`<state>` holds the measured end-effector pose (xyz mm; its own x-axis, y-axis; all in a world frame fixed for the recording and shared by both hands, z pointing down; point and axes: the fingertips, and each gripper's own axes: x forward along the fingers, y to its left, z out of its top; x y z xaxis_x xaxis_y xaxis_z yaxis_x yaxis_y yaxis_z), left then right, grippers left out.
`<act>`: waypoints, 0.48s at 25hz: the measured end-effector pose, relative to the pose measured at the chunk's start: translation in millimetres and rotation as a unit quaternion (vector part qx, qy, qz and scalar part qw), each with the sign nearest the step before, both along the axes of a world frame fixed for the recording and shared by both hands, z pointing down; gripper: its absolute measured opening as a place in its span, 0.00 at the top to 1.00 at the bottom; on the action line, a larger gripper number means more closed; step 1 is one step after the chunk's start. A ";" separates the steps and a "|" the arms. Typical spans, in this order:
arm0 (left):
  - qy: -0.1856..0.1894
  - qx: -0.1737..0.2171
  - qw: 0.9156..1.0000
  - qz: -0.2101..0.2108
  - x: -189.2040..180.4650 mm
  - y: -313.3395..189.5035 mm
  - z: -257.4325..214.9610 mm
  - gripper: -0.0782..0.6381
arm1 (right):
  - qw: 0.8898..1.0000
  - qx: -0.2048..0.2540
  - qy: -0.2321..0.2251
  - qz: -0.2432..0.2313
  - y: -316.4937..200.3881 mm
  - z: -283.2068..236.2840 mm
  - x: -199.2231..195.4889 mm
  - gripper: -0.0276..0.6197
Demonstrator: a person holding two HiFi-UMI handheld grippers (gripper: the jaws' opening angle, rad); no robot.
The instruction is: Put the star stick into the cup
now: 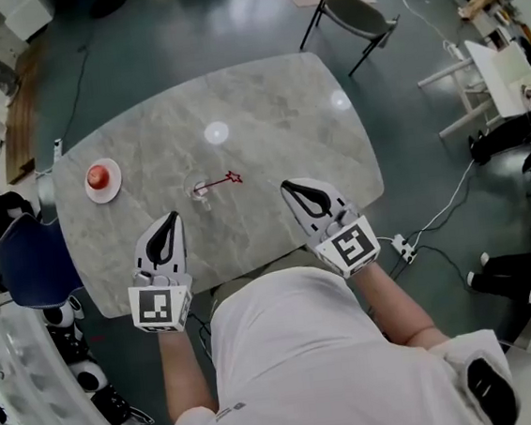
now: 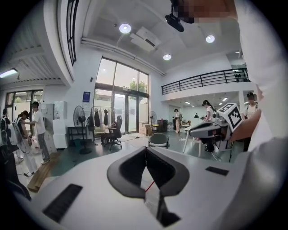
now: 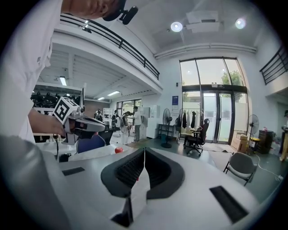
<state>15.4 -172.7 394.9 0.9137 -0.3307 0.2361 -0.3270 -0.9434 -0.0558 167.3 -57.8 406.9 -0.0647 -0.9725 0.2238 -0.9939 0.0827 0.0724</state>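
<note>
A clear cup (image 1: 198, 187) stands near the middle of the marble table (image 1: 264, 113). The red star stick (image 1: 223, 180) has its plain end inside the cup's outline and its star pointing right, past the rim. I cannot tell whether it leans in the cup or lies beside it. My left gripper (image 1: 173, 216) is at the near edge, just short of the cup, jaws together and empty. My right gripper (image 1: 288, 186) is to the right of the star, also shut and empty. Through the left gripper (image 2: 146, 152) a thin red line of the stick (image 2: 150, 185) shows. The right gripper (image 3: 144, 152) has nothing in it.
A white plate (image 1: 92, 191) with a red apple (image 1: 98, 174) sits at the table's left; the apple (image 3: 118, 150) also shows in the right gripper view. A blue chair (image 1: 30, 260) is at the left, a grey chair (image 1: 358, 13) beyond the far edge. Cables lie on the floor to the right.
</note>
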 end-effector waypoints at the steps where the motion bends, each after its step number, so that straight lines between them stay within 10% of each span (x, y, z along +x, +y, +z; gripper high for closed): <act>1: 0.000 0.002 1.000 0.003 0.4 -0.1 -1.3 0.89 | 1.000 -0.001 0.001 0.003 0.9 1.3 -0.7 0.93; 12: -0.013 0.033 0.999 0.030 5.7 8.1 -3.9 0.89 | 1.000 -0.010 0.009 0.001 0.6 4.1 -8.6 0.94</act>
